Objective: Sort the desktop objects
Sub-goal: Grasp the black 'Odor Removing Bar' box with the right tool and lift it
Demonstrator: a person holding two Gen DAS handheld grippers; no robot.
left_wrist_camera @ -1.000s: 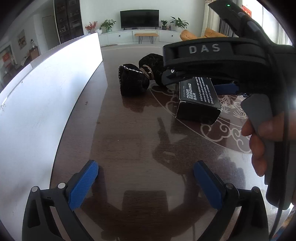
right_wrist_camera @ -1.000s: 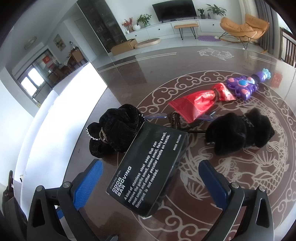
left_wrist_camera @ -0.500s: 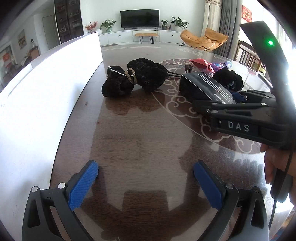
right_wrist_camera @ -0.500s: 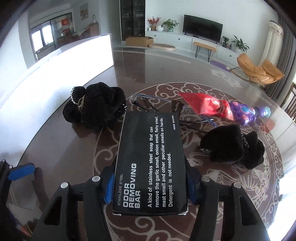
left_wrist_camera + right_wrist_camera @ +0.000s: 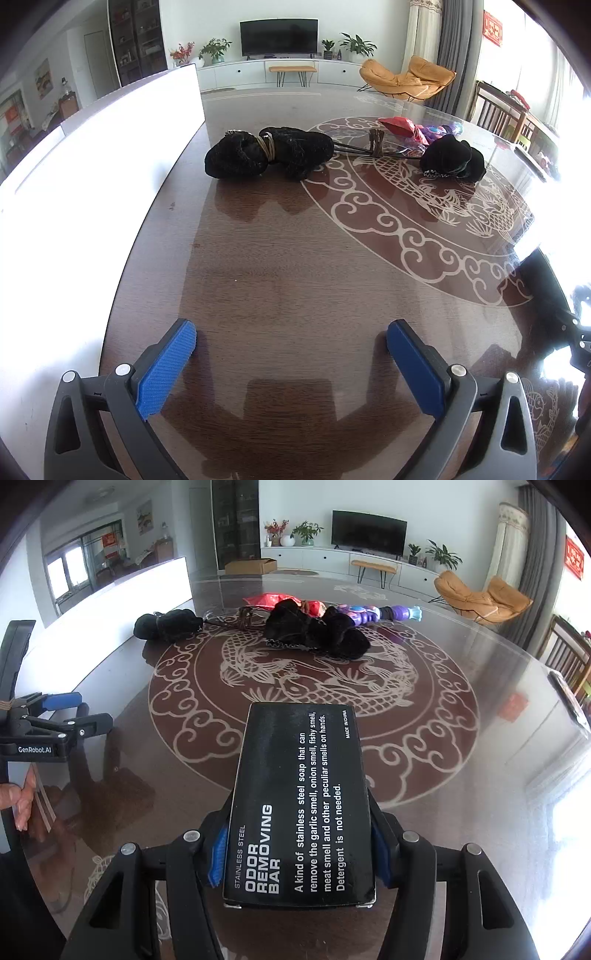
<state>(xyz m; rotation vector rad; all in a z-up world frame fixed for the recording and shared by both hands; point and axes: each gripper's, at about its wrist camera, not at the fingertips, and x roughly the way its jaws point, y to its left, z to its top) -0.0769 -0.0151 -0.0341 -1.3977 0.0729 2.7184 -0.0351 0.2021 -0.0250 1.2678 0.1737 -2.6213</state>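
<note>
My right gripper (image 5: 297,853) is shut on a black "Odor Removing Bar" box (image 5: 299,805) and holds it above the near part of the glass-topped table (image 5: 461,686). My left gripper (image 5: 291,354) is open and empty, low over the table near its left edge; it also shows at the left of the right wrist view (image 5: 70,712). Further back lie a black pouch tied with a cord (image 5: 267,157), a second black pouch (image 5: 452,158), a red packet (image 5: 400,127), a purple toy (image 5: 369,613) and a bundle of cords (image 5: 376,142).
A bright white panel (image 5: 92,192) runs along the table's left side. Dining chairs (image 5: 495,114) stand beyond the right edge. The floor, a TV unit and an orange lounge chair (image 5: 406,77) lie beyond the far edge.
My right gripper closed on the black box, lifted it and pulled it back toward the near edge, away from the pouches. It left the left wrist view. The left gripper stayed open.
</note>
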